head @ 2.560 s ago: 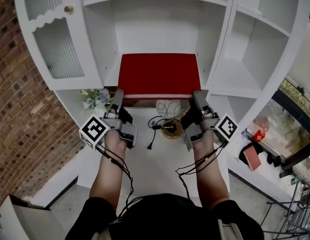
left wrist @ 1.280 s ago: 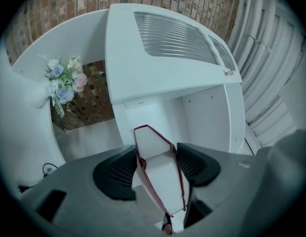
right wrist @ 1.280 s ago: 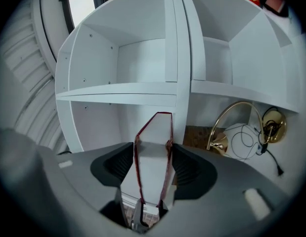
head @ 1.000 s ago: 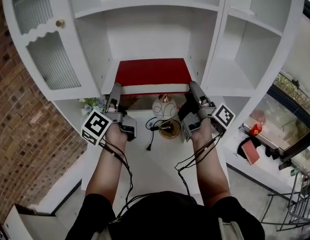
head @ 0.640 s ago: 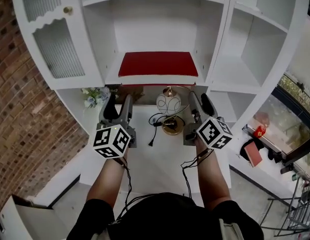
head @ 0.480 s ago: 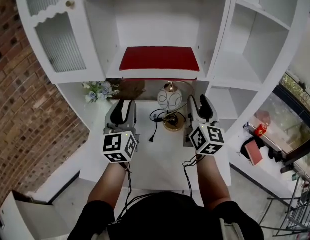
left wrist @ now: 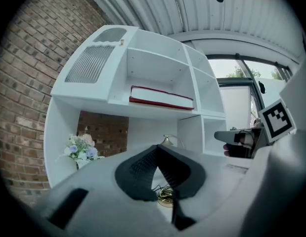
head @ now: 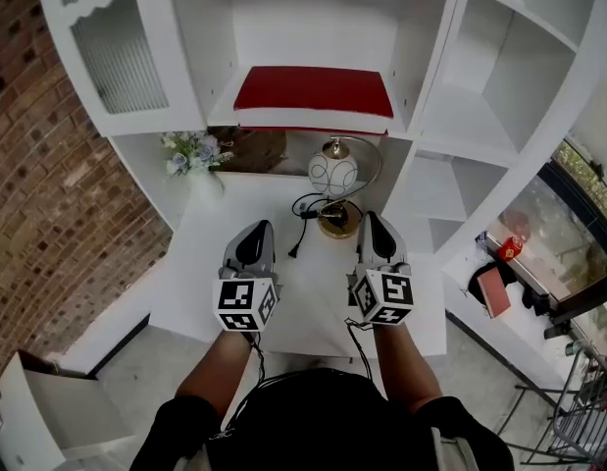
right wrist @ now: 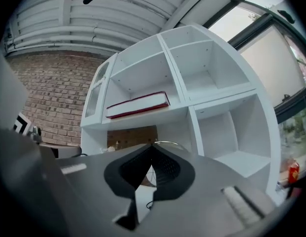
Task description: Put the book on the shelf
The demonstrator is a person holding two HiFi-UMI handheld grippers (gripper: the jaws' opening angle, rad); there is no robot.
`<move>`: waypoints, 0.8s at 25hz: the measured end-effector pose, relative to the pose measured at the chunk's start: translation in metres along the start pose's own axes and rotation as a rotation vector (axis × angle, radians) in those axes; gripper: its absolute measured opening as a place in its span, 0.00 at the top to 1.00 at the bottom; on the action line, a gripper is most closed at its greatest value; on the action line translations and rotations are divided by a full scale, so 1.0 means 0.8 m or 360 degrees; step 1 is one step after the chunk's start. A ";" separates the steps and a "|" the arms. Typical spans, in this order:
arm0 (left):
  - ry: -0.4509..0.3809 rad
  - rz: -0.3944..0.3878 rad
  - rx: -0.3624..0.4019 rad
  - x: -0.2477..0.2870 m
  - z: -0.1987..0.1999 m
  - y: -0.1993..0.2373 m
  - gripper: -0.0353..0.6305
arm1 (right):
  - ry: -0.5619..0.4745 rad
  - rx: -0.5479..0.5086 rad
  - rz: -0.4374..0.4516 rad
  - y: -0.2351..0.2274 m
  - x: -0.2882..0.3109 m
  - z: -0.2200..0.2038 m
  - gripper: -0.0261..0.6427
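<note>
Head view: a red hardcover book [head: 313, 90] lies flat on the white cabinet shelf [head: 421, 137], above a round white globe lamp [head: 334, 173] and pale artificial flowers [head: 190, 151].
Left gripper view: the left gripper [left wrist: 156, 149] has its jaws just closed and empty, with the book high beyond them.
Right gripper view: the right gripper [right wrist: 153, 149] is likewise.

Home room: white shelf unit [head: 432, 67], lamp [head: 334, 175], flowers [head: 190, 152], brick wall [head: 58, 194].

The book [head: 313, 91] lies flat on the middle shelf [head: 223, 116]. Below it, toward the surface's [head: 225, 234] back edge, stands the lamp [head: 333, 173]; the flowers [head: 190, 152] sit at its back left corner.
</note>
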State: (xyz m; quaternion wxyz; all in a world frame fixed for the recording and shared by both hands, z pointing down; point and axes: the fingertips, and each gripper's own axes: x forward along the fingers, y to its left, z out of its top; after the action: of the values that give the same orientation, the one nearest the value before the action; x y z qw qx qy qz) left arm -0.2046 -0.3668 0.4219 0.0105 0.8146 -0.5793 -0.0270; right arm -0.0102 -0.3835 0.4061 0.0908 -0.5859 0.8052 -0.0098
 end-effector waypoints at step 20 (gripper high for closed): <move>0.0036 0.0016 -0.0001 -0.012 -0.007 -0.023 0.94 | 0.0064 -0.0021 0.0098 0.007 -0.022 -0.015 0.94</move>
State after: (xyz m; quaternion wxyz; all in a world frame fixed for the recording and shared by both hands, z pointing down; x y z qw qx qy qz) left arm -0.1899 -0.3518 0.4270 0.0172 0.8119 -0.5832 -0.0180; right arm -0.0120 -0.3663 0.4194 0.0710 -0.5612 0.8245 -0.0135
